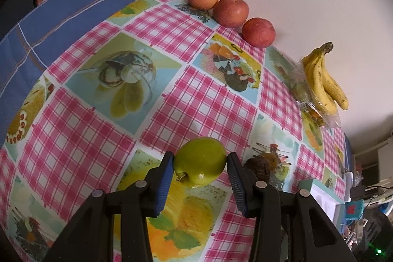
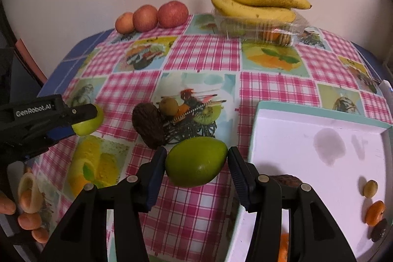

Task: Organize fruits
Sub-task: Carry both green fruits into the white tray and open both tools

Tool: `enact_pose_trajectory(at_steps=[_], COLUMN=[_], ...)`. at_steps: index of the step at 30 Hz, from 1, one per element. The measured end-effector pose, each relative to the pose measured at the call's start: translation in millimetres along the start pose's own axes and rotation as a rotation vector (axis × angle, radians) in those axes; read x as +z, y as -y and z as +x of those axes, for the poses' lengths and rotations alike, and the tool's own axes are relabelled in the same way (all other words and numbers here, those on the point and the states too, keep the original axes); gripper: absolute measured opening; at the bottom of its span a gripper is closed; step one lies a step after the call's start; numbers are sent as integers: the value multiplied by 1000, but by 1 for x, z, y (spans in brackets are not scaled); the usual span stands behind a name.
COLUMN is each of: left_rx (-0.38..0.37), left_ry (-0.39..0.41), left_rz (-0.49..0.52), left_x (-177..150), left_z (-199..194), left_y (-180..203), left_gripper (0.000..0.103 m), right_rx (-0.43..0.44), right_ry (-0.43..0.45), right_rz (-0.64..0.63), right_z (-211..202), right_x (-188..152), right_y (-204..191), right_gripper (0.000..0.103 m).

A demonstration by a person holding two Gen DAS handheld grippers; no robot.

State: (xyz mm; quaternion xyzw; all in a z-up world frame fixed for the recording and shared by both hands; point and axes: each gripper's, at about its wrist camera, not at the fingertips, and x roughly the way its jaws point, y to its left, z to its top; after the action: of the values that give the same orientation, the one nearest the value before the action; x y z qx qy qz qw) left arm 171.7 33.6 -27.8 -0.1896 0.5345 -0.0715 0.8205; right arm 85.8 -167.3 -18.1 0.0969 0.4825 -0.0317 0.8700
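A green fruit (image 1: pixel 200 161) is gripped by the left tongs (image 1: pixel 200 163) above the table (image 1: pixel 208 95). A second green fruit (image 2: pixel 196 161) is gripped by the right tongs (image 2: pixel 196 163), beside the white tray (image 2: pixel 319 129). A carrying step is probably in hand; next, a sorted place must be chosen for each.

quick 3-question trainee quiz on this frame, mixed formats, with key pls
1. True or false: the left gripper is empty.
2. How many red apples stand in the row by the wall?
3. Multiple choice: the bananas rest on
A. the white tray
B. the clear plastic container
C. the bare tablecloth

Key
1. False: it grips a green fruit; the right gripper grips a green mango.
2. Three.
3. B.
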Motion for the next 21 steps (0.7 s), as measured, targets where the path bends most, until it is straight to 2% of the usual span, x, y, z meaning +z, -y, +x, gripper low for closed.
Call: enact_pose_trajectory(at_steps=[16,21], left_rx=[0,-4], left_ry=[32,4], left_rz=[76,97], left_x=[-21,-33], left_z=[-24,-17], left_y=[36,43], left_gripper=[47,47], right_rx=[20,8], right_ry=[42,73], right_rz=[71,108], right_z=[-44,-58], right_x=[-6,-5], right_y=[35,54], right_gripper=[53,53])
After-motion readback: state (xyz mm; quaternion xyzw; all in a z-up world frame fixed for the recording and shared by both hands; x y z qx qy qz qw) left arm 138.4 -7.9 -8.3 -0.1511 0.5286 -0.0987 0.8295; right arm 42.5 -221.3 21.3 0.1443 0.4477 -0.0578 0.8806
